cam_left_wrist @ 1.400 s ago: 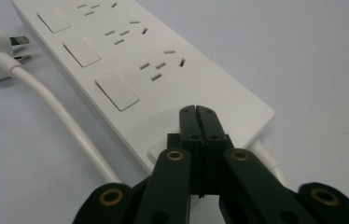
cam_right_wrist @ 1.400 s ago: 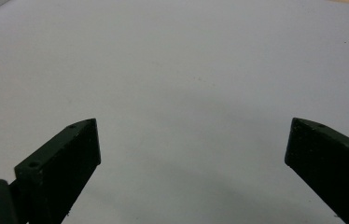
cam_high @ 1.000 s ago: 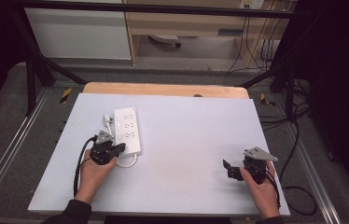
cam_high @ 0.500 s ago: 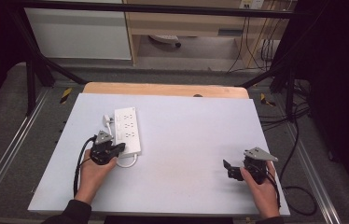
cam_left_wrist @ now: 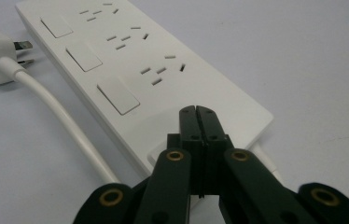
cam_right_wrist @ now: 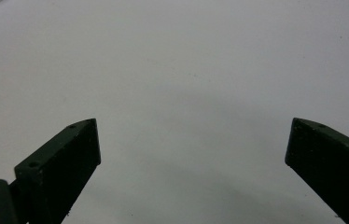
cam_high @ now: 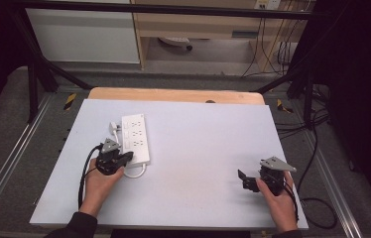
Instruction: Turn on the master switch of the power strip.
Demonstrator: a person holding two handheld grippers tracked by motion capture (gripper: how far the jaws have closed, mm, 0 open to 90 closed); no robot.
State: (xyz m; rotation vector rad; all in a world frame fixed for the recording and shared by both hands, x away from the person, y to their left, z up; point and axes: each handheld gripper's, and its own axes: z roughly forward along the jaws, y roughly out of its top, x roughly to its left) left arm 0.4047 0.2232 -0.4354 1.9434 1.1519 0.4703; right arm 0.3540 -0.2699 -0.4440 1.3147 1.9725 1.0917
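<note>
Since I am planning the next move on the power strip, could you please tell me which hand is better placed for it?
Left, probably. The left tool, jaws shut, sits at the near end of the power strip. The right tool, jaws open, rests far across the table over bare surface.

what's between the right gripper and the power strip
Bare table: in the high view, the right gripper and the power strip have plain white tabletop between them. The right gripper view shows the same blank surface past its open jaws.
</note>
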